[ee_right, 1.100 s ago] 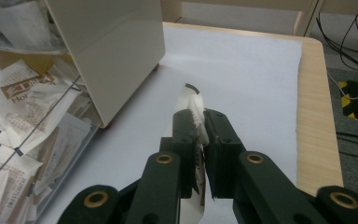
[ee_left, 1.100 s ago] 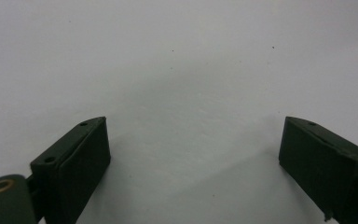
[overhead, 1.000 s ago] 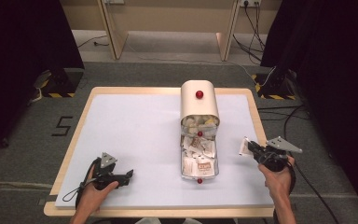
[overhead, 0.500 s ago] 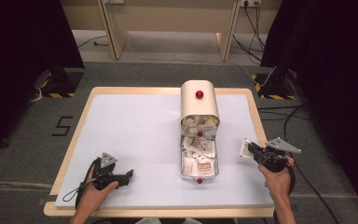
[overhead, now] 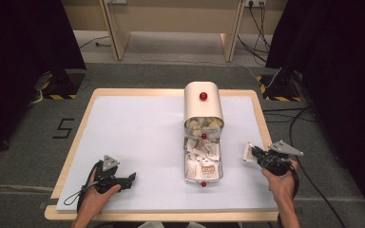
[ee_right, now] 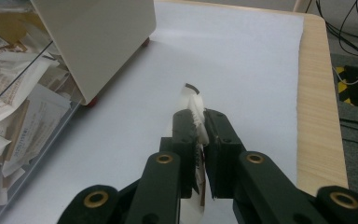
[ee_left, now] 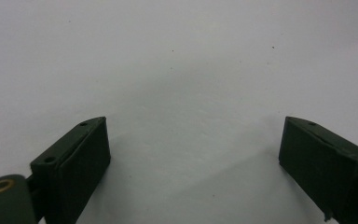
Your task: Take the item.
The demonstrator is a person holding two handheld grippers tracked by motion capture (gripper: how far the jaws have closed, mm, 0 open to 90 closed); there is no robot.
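A pale lavender mat covers the wooden table (overhead: pixel 261 123) on grey carpet, black curtains at both sides. The right gripper (ee_right: pixel 200 135) pinches a white paper sachet (ee_right: pixel 192 100) beside the cream sachet box (overhead: pixel 203 102); the left gripper (ee_left: pixel 193 154) rests with jaws wide apart.

high view: above person's side, looking forward-down on whole table (overhead: pixel 138 118) | left gripper view: tight, facing bare tabletop | right gripper view: low, shares cream box (ee_right: pixel 98 37) with high view

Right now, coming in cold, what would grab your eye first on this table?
The cream box with a red knob mid-table, its clear drawer pulled out toward the person and stuffed with paper packets. Next, the right gripper, right of the drawer, shut on one white packet. The left gripper hangs open over bare white table.
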